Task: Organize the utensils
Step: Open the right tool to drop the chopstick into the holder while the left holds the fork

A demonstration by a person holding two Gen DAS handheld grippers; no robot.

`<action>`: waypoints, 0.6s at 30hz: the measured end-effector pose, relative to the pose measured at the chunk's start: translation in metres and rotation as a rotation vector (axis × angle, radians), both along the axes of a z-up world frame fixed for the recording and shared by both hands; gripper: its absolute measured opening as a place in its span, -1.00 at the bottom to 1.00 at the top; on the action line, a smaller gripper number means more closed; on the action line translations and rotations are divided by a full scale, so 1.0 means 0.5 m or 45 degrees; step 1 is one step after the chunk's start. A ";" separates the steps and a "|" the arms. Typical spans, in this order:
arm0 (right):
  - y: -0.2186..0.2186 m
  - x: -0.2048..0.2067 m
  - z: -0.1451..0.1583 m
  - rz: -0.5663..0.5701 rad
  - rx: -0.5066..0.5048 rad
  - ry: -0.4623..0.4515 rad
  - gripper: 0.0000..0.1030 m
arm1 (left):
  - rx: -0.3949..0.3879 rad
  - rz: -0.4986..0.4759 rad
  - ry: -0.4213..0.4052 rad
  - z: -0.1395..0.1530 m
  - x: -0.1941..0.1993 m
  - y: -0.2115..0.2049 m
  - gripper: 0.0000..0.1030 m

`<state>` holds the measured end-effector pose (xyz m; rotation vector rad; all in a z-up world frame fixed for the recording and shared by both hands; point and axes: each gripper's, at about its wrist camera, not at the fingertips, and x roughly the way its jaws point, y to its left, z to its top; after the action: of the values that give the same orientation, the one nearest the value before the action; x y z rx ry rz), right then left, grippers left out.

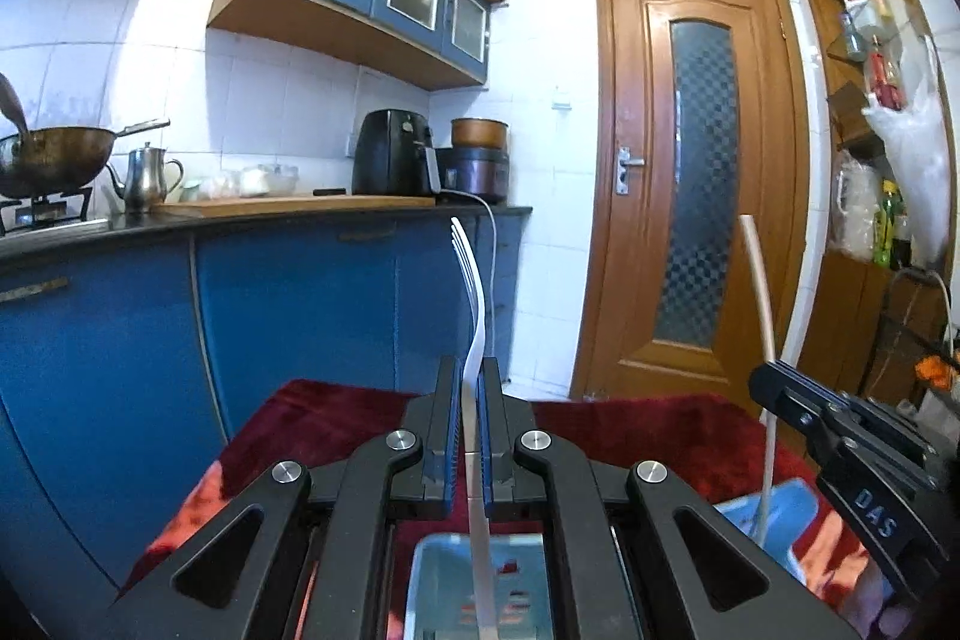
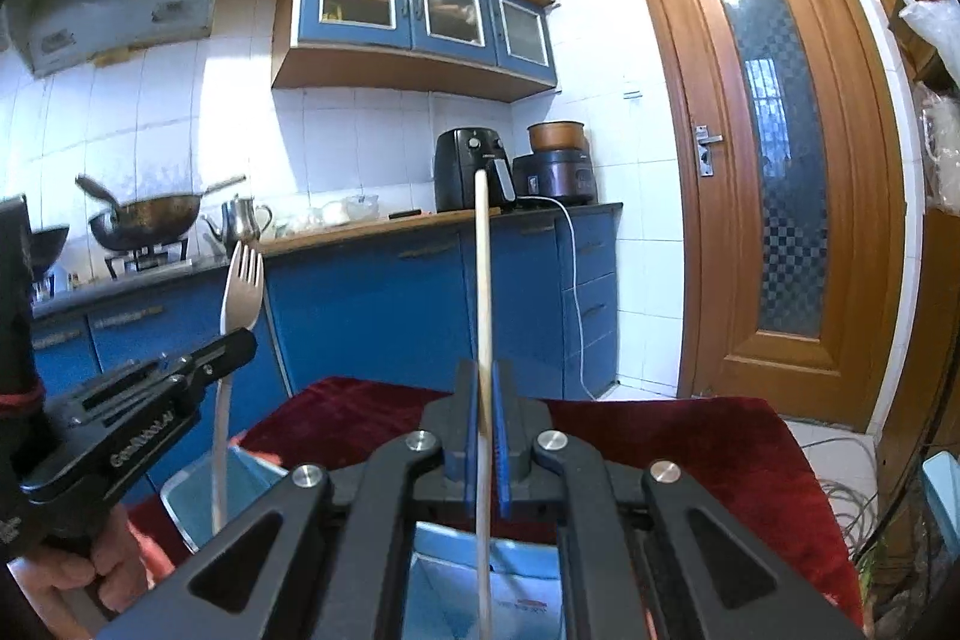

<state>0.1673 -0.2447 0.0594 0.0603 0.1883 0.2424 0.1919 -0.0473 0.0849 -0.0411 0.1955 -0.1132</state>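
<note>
My left gripper (image 1: 471, 370) is shut on a white plastic fork (image 1: 471, 280), held upright with its tines up and its handle end reaching down into a light blue container (image 1: 420, 580). The fork (image 2: 240, 292) and left gripper (image 2: 231, 340) also show in the right wrist view, over that container (image 2: 186, 496). My right gripper (image 2: 485, 376) is shut on a pale chopstick (image 2: 483, 280), held upright with its lower end in a second blue container (image 2: 528, 568). The chopstick (image 1: 761, 292), right gripper (image 1: 765, 379) and second container (image 1: 786, 514) show at the right of the left wrist view.
Both containers sit on a dark red cloth (image 2: 690, 448) covering the table. Beyond it are blue kitchen cabinets (image 1: 300, 310) with a counter carrying an air fryer (image 1: 393, 160), a kettle and a wok, and a wooden door (image 1: 696, 172). Cables (image 2: 852, 484) lie on the floor at the right.
</note>
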 end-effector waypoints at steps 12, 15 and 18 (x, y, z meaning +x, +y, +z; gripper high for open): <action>-0.009 -0.043 -0.024 0.028 -0.043 0.120 -0.88 | 0.060 -0.116 0.113 -0.033 -0.047 -0.010 -0.86; -0.007 -0.049 -0.026 0.030 -0.057 0.135 -0.79 | 0.055 -0.146 0.150 -0.034 -0.054 -0.008 -0.70; -0.008 -0.057 -0.024 0.037 -0.045 0.136 -0.50 | 0.052 -0.159 0.165 -0.032 -0.067 -0.004 -0.62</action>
<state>0.1386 -0.2485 0.0474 0.0351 0.3001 0.2653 0.1584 -0.0494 0.0692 0.0043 0.3296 -0.2313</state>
